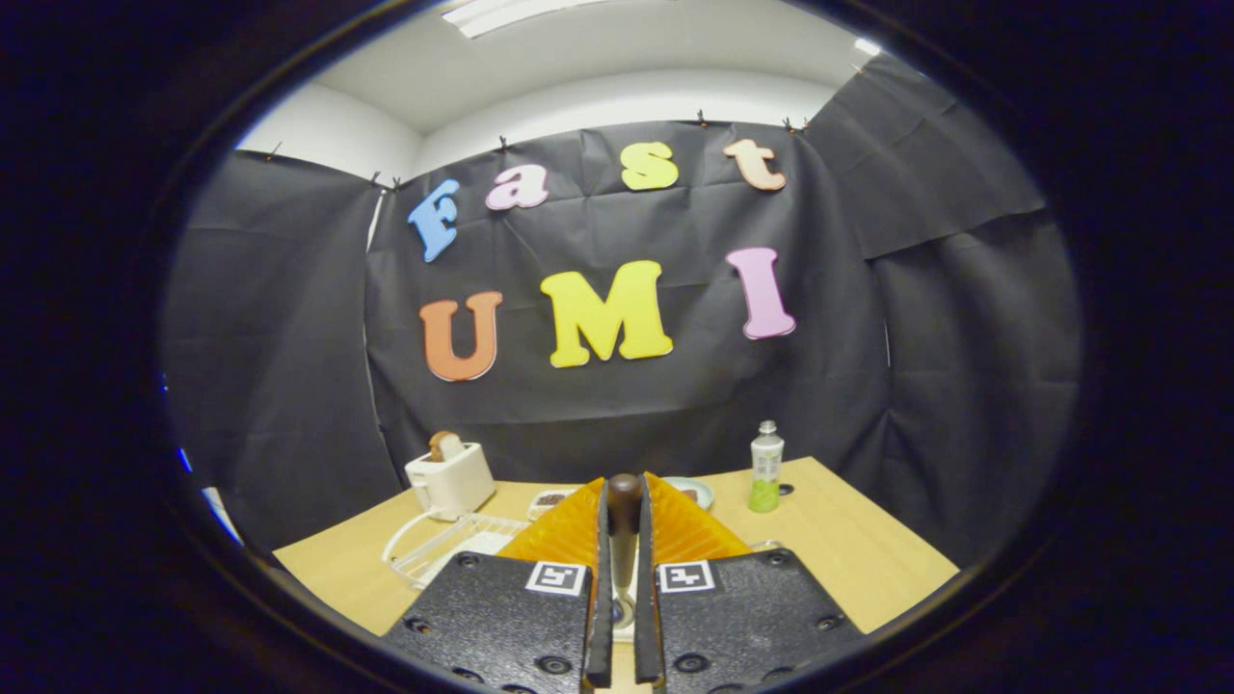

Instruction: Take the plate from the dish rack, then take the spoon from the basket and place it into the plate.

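Note:
My gripper (pixel 625 493) is raised above the wooden table (pixel 848 549) and shut on a spoon (pixel 624 540). The spoon stands upright between the fingers, its dark rounded handle end poking out at the tips and its metal part showing lower down in the gap. Just beyond the right finger, the pale rim of a plate (pixel 696 490) shows on the table, largely hidden by that finger. A white wire rack (pixel 453 549) lies on the table to the left of the fingers.
A white toaster (pixel 450 479) with a slice of bread in it stands at the table's far left, its cord looping beside the rack. A small dish (pixel 549 499) sits behind the left finger. A green-labelled bottle (pixel 766 467) stands at the far right.

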A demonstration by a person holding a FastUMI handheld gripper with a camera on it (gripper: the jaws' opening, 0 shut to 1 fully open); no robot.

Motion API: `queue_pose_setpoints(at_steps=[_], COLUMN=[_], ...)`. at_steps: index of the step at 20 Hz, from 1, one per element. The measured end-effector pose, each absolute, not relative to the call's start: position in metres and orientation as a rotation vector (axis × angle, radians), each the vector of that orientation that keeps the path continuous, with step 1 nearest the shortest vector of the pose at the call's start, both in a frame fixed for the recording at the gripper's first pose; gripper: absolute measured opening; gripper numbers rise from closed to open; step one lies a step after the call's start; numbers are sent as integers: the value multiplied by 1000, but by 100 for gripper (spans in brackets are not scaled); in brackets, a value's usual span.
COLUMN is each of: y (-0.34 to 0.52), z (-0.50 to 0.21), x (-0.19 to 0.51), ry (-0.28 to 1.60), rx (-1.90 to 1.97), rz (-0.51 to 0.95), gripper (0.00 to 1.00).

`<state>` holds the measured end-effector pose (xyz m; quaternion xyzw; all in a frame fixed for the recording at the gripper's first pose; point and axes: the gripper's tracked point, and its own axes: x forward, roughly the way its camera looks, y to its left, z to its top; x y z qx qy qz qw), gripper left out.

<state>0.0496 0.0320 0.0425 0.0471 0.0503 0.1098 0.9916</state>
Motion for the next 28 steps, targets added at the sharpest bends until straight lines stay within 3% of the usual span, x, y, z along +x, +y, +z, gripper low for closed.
queue_pose_setpoints(at_steps=[14, 28], y=[128, 151], z=[-73, -120], x=[20, 15], ry=[260, 306], rx=[269, 487], rz=[309, 300], gripper=[14, 15])
